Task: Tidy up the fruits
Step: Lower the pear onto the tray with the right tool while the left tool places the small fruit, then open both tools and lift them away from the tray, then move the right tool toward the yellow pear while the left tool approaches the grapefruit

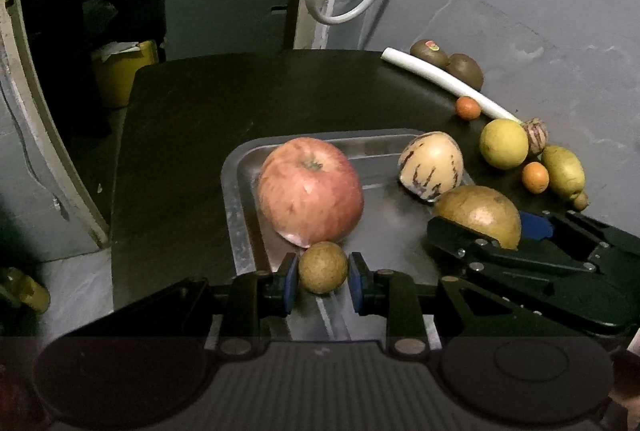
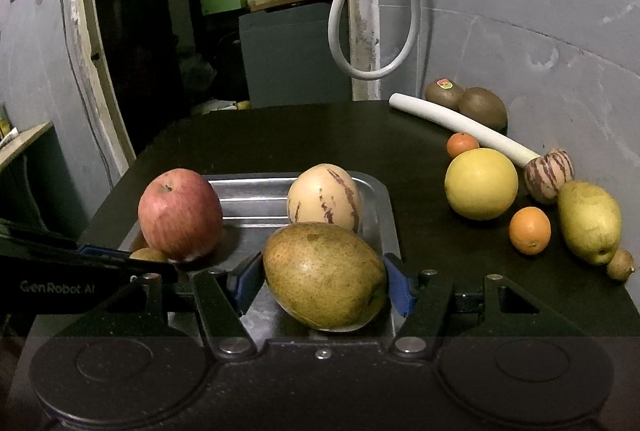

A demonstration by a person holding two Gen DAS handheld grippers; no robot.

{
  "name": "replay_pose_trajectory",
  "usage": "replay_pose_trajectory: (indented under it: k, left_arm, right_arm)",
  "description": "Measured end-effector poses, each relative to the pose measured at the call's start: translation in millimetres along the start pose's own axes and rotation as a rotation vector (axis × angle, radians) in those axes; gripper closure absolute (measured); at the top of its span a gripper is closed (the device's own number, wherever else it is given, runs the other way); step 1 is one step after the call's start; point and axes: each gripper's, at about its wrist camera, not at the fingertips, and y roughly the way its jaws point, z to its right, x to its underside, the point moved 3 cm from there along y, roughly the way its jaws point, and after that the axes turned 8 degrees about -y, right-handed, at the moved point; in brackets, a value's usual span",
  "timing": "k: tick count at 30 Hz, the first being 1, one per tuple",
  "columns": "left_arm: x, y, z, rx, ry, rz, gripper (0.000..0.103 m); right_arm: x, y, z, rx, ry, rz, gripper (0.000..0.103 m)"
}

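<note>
A metal tray on a dark table holds a red apple and a cream purple-streaked melon. My left gripper has a small round brown fruit between its blue pads, low over the tray in front of the apple; small gaps show beside the fruit. My right gripper has a large green-brown pear between its pads over the tray's near right part.
Right of the tray lie a yellow round fruit, two small oranges, a yellow pear, a small striped melon, two kiwis and a white tube. A grey wall stands behind.
</note>
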Motion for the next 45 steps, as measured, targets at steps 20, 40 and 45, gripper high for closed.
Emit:
replay_pose_trajectory:
  k: [20,40,45]
  left_arm:
    - [20.7,-55.0,-5.0,-0.01,-0.071,0.062,0.025]
    - [120.9,-148.7,3.4,0.025,0.032,0.091,0.001]
    - [136.7,-149.4,16.5,0.049,0.081,0.047,0.001]
  right_arm:
    - [11.2,-74.6,-1.9,0.029,0.023,0.054,0.009]
    - [83.8,-205.0,-14.0,0.138,0.081,-0.039,0.001]
    - [100.1,-218.0,-4.0,0.196,0.105,-0.092,0.001]
